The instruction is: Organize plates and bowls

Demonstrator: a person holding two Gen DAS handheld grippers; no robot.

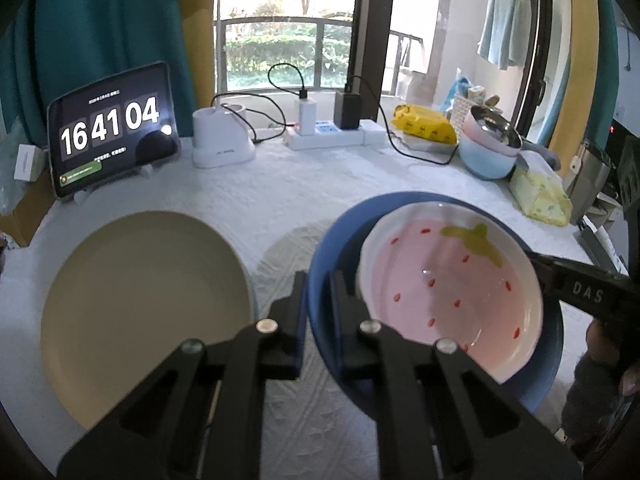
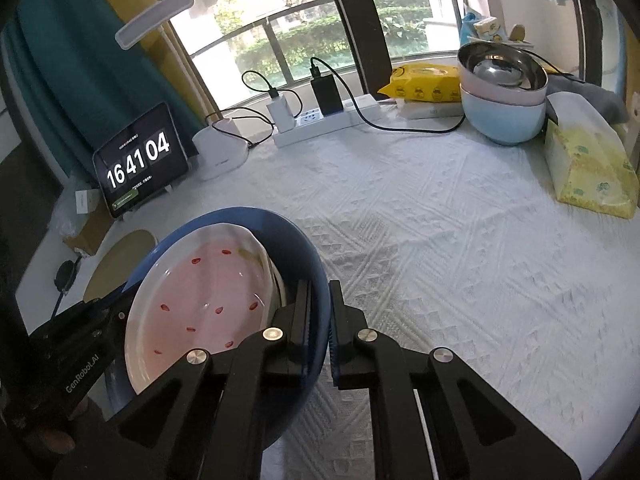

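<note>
We pinch the blue bowl holding the strawberry plate, left gripper clamping its left rim, right gripper its right.

place: my home, a room by the balcony | evidence: towel drying outside, teal curtain, quilted table cover, tissue pack, stacked bowls

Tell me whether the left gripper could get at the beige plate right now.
Probably not yet: the left gripper is shut on the blue plate, with the strawberry bowl on it. The beige plate lies beside it, unobstructed.
</note>
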